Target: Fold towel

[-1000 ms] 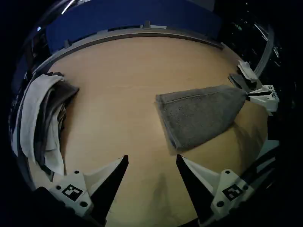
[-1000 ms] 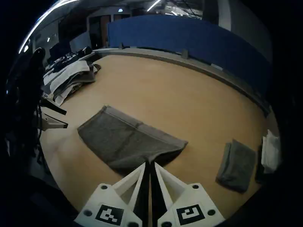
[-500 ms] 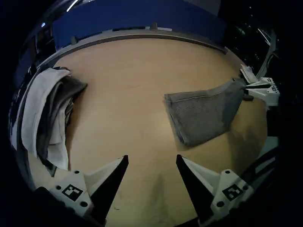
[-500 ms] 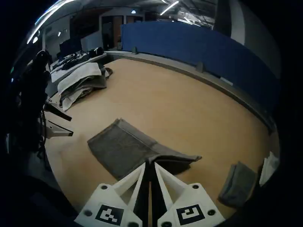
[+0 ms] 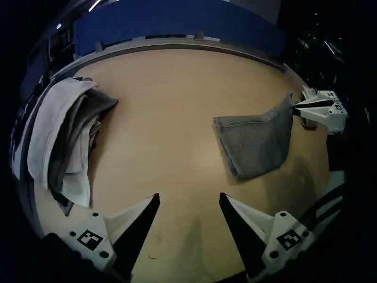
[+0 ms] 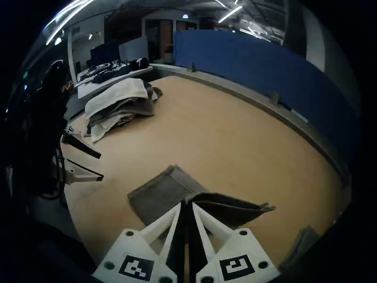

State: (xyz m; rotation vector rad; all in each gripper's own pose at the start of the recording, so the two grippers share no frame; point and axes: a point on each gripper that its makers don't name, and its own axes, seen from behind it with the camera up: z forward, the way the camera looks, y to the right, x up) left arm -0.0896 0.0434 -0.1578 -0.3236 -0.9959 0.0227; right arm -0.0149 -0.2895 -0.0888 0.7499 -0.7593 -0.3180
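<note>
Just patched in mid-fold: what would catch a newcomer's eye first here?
The grey towel, one edge pinched and lifted off the wooden table by the shut right gripper. Next, the heap of white and grey towels at left in the left gripper view, and the left gripper open, holding nothing.

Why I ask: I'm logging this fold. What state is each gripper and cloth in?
grey towel: partly folded, one corner held up off the table.
right gripper: shut on the grey towel.
left gripper: open, empty.
towel pile: loose heap lying on the table.
</note>
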